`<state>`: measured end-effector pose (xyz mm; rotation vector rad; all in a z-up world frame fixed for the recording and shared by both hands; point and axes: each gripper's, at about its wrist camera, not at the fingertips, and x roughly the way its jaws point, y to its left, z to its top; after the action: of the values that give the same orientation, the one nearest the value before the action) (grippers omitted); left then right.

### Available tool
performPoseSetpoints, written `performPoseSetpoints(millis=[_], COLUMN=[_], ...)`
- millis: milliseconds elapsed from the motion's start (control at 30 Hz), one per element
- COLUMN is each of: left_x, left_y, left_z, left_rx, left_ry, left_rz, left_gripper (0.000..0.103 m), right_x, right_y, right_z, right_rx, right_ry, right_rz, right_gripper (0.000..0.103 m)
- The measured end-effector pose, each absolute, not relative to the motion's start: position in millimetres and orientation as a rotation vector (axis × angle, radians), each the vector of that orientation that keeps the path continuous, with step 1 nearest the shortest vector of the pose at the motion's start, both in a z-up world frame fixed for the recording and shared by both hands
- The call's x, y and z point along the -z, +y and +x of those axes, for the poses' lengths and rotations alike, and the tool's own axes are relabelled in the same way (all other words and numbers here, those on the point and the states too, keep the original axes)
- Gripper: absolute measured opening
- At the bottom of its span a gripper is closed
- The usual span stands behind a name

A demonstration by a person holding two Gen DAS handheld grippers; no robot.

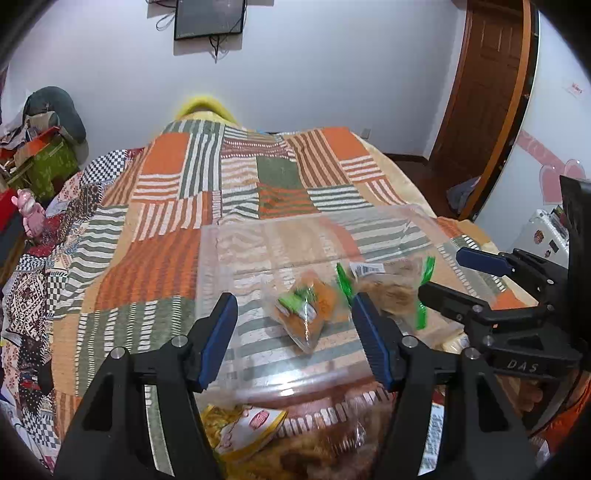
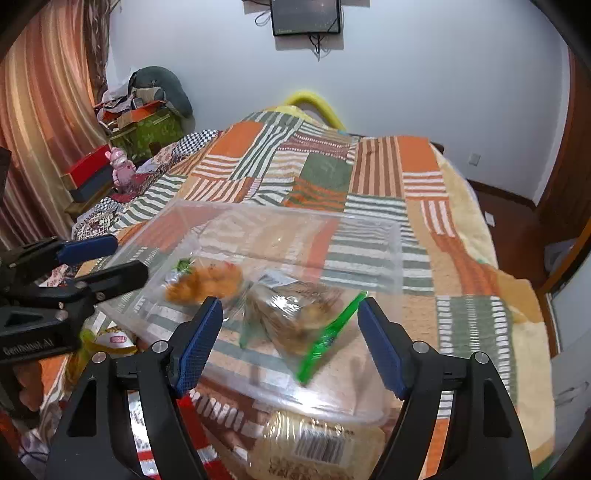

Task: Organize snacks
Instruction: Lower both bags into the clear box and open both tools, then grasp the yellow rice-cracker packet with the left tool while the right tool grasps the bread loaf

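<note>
Both hand-held grippers, left (image 1: 293,334) and right (image 2: 290,341), gape wide and empty over the clear bin (image 2: 397,258) of snack packets (image 1: 306,310)

Location: a home bedroom. A bed (image 2: 461,236) with a striped patchwork blanket (image 1: 236,184) fills the centre of both views. A wooden door (image 1: 484,85) stands at upper right, curtains (image 2: 40,122) hang at left, and a screen (image 2: 306,16) is wall-mounted at top centre.
</note>
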<state>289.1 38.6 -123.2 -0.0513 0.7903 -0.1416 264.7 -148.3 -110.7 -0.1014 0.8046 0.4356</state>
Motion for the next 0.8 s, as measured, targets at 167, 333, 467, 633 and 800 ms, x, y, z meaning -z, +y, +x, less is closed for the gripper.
performPoseSetpoints(millis=[167,333,467,633,800], left_x=[106,100,105,125,149], left_y=[51,66,83,100,111], left_z=[266,240,216,193,169], left_rx=[0.13,0.109,0.089,0.063,0.055], left_ry=[0.753,0.745,0.763,0.815,0.869], left_rz=[-0.054,-0.05,-0.05,-0.064,-0.092], left_gripper=[0.069,0.071,0.071,0.072,0.072], right_x=[96,86,87,96,108], right_y=[-155,-167,-173,-179,-183], right_z=[252,238,227,214,204], right_rx=[-0.438,-0.429,-0.421,-0.416,-0.403], right_ry=[0.773,0.754,0.759,0.785,0.818], right_rz=[-0.088,-0.079,-0.08,-0.078,-0.085], right_gripper=[0.073,0.075,0.075,0.075,0.075])
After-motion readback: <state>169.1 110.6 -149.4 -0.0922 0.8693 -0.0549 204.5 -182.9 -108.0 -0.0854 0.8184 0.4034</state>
